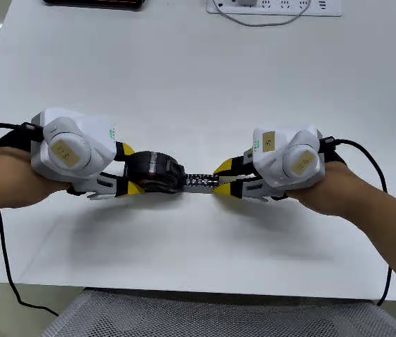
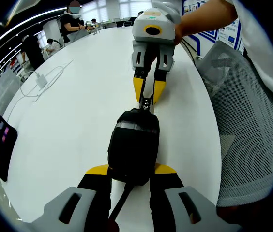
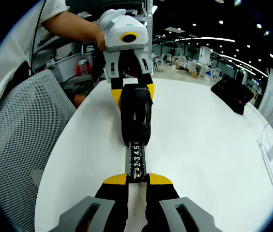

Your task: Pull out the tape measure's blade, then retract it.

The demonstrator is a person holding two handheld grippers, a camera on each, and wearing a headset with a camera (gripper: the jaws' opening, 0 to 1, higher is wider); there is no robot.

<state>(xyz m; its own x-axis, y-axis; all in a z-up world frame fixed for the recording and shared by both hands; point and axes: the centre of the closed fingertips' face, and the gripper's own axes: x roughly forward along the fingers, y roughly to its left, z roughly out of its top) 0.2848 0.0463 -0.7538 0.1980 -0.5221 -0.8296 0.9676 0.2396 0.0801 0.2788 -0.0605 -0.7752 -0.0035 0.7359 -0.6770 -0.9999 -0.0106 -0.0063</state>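
A black tape measure [image 1: 153, 171] [image 2: 133, 147] [image 3: 136, 112] is held just above the white table [image 1: 198, 84]. My left gripper [image 1: 128, 179] [image 2: 131, 170] [image 3: 132, 91] is shut on its case. A short stretch of the blade [image 1: 201, 181] [image 3: 136, 161] with printed numbers runs out to the right. My right gripper [image 1: 220, 177] [image 3: 137, 180] [image 2: 146, 95] is shut on the blade's tip. The two grippers face each other, a short gap apart, near the table's front edge.
A white power strip [image 1: 275, 6] with a cable lies at the table's far edge, and a dark device [image 1: 94, 3] [image 3: 232, 92] at the far left. A grey mesh chair [image 1: 219, 316] [image 2: 248, 116] stands in front of the table. People stand in the room behind.
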